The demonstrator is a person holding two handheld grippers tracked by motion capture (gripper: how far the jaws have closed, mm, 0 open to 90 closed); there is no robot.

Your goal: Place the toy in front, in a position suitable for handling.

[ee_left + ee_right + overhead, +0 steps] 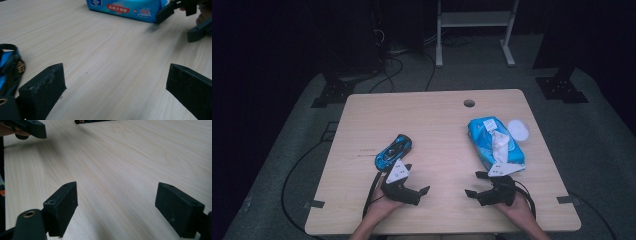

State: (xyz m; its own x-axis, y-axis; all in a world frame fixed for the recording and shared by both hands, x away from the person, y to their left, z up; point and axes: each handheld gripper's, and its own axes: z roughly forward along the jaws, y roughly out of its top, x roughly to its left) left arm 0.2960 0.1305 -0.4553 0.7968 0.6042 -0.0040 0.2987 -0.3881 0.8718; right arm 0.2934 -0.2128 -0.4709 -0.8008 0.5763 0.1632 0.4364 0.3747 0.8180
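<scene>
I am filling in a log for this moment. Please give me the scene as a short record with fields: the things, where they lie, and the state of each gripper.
table: pale wood
toy car: blue, left side, just beyond left gripper
wipes pack: blue, right side, beyond right gripper
lid: white, round, beside the pack
left gripper: open, nothing between its jaws
right gripper: open, nothing between its jaws
</scene>
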